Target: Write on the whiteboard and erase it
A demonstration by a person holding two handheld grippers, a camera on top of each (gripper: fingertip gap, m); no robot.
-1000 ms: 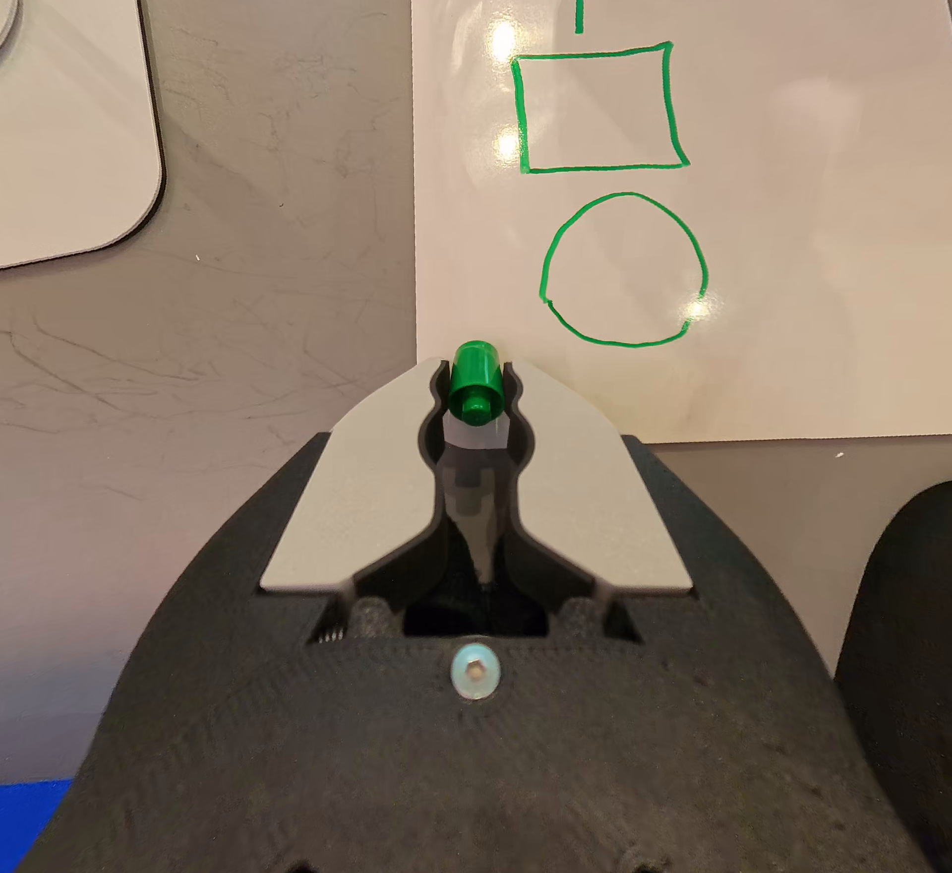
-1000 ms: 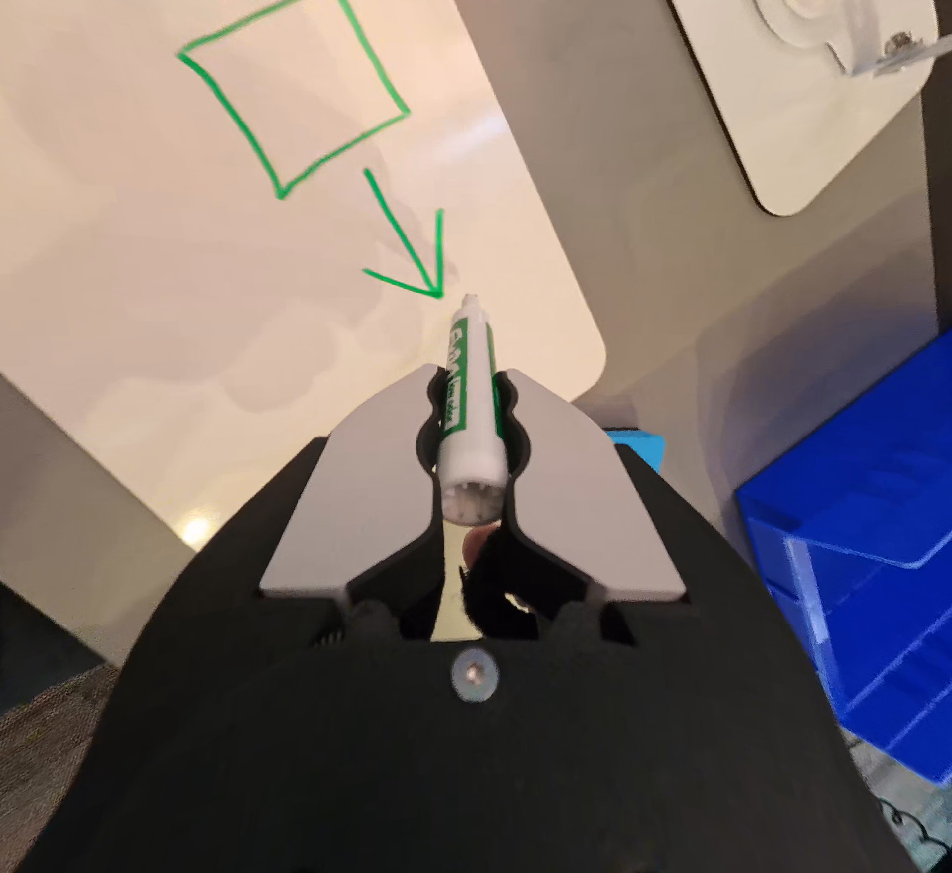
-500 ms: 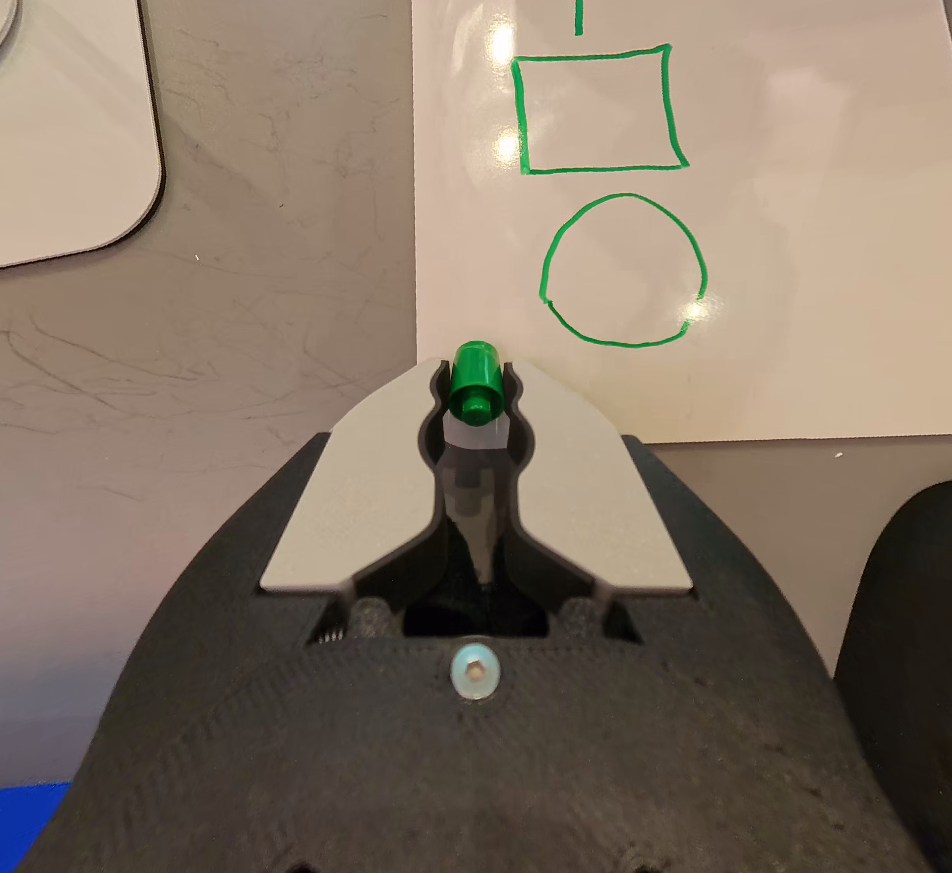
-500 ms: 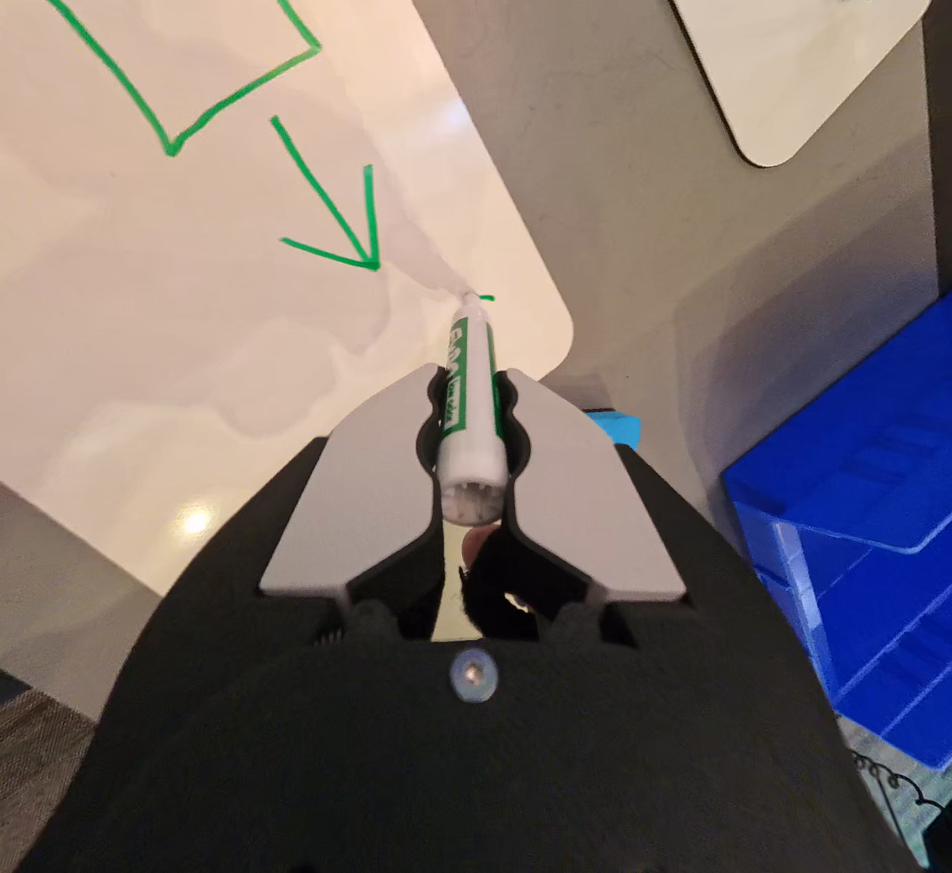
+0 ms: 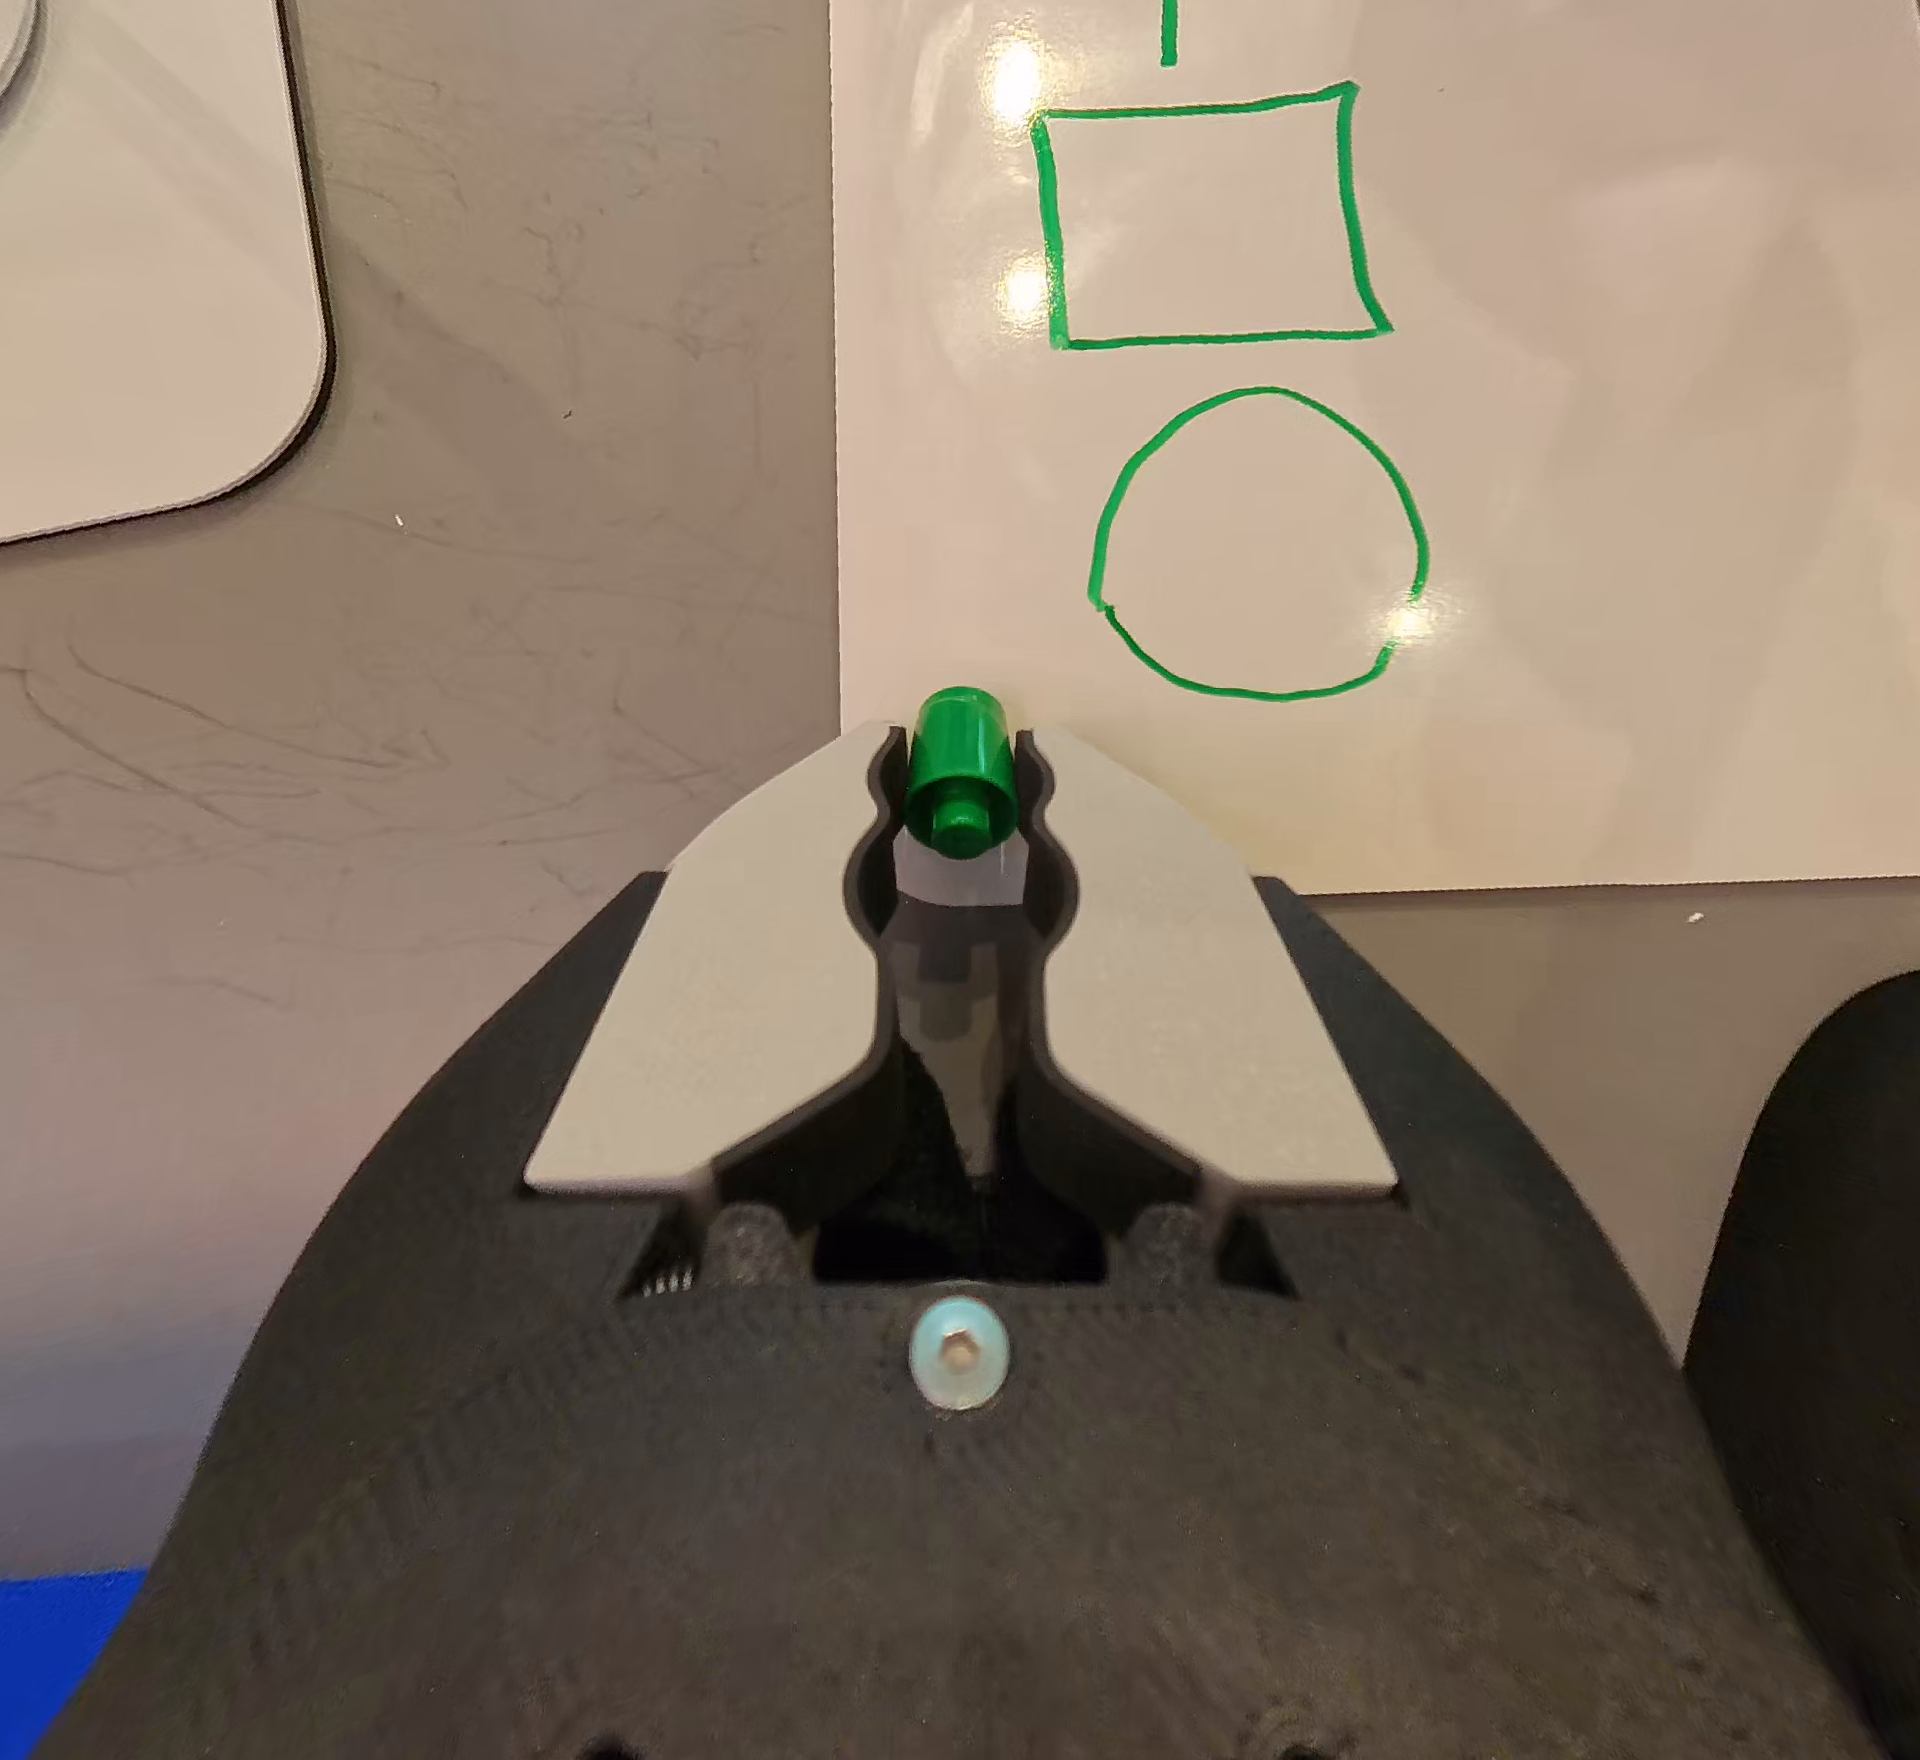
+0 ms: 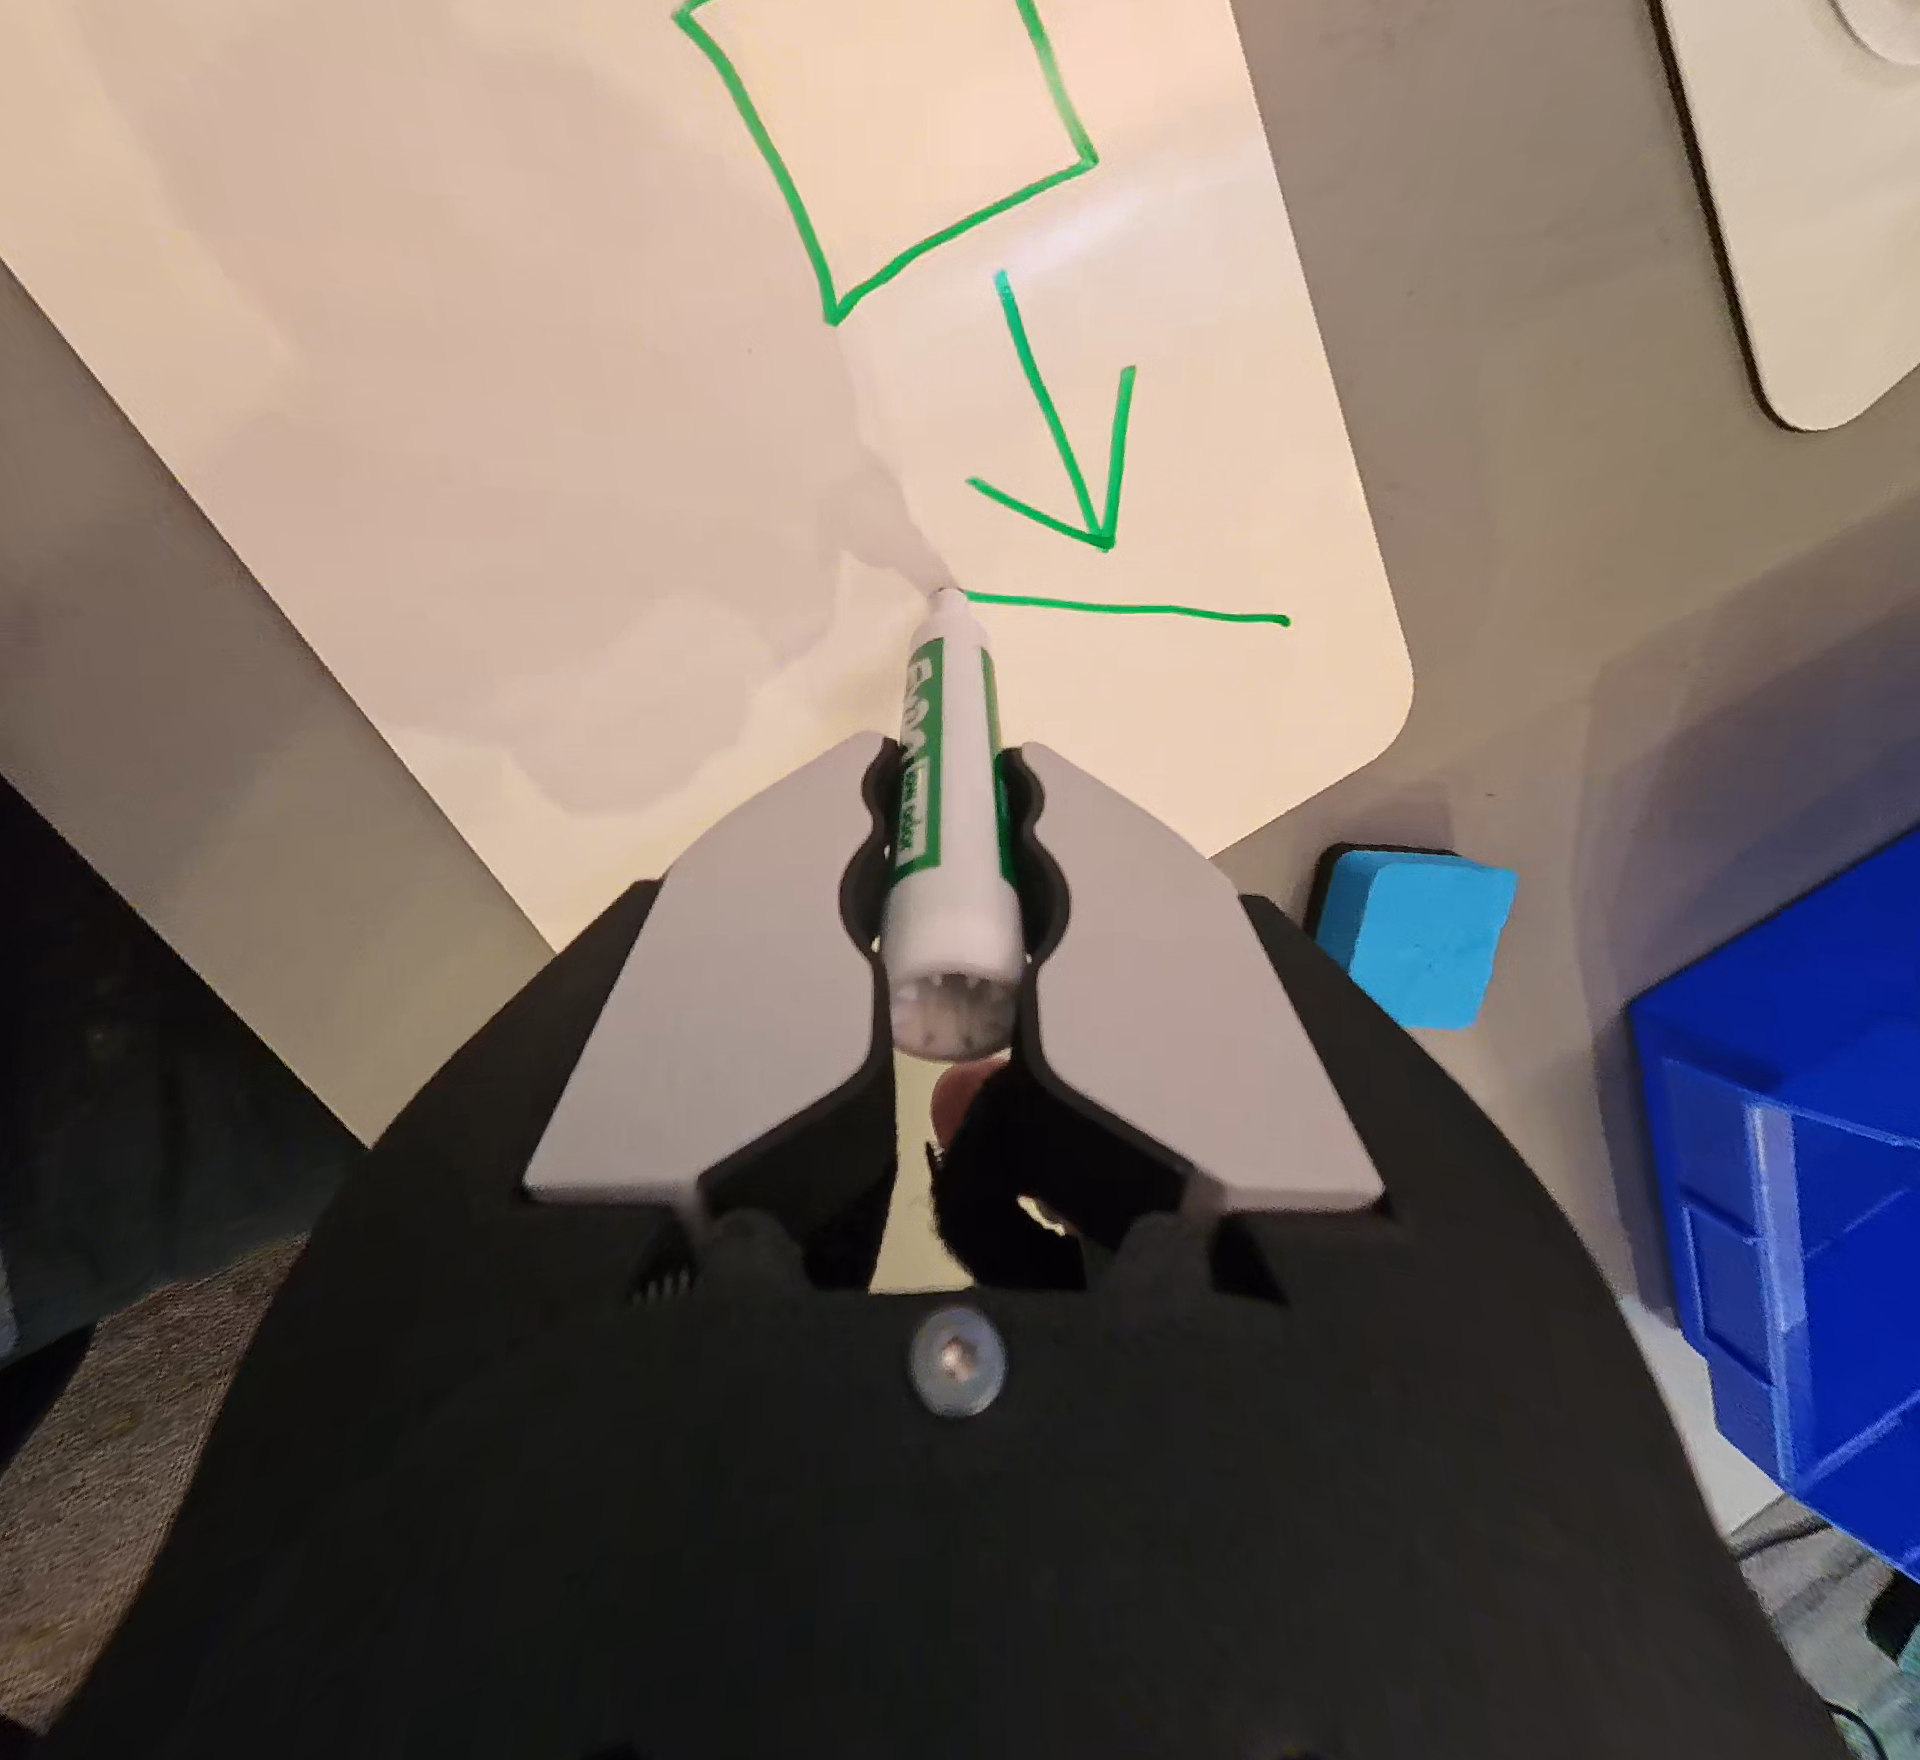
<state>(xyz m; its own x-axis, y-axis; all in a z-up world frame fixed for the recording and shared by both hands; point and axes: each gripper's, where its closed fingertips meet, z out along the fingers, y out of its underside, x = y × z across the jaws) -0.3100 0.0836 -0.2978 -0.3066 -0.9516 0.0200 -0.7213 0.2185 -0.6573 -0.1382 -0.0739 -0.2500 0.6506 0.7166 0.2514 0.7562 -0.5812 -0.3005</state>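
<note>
A: Right tool [image 6: 951, 765] is clamped on the green-and-white marker [image 6: 951, 827]. Its long axis runs straight ahead along the fingers, nib down on the whiteboard [image 6: 468, 308] at the left end of the fresh green line [image 6: 1127, 611].

B: Left tool [image 5: 961, 754]?

A: Pinching the green cap [image 5: 958, 775] at the board's near edge. Blue eraser [image 6: 1413, 941] lies on the worktop [image 5: 468, 567], off to the right of the right tool, so right looks nearer.

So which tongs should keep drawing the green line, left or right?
Right. The right tongs grip the marker, and its tip sits on the whiteboard at the end of the line. The left tongs only hold the green cap.
</note>
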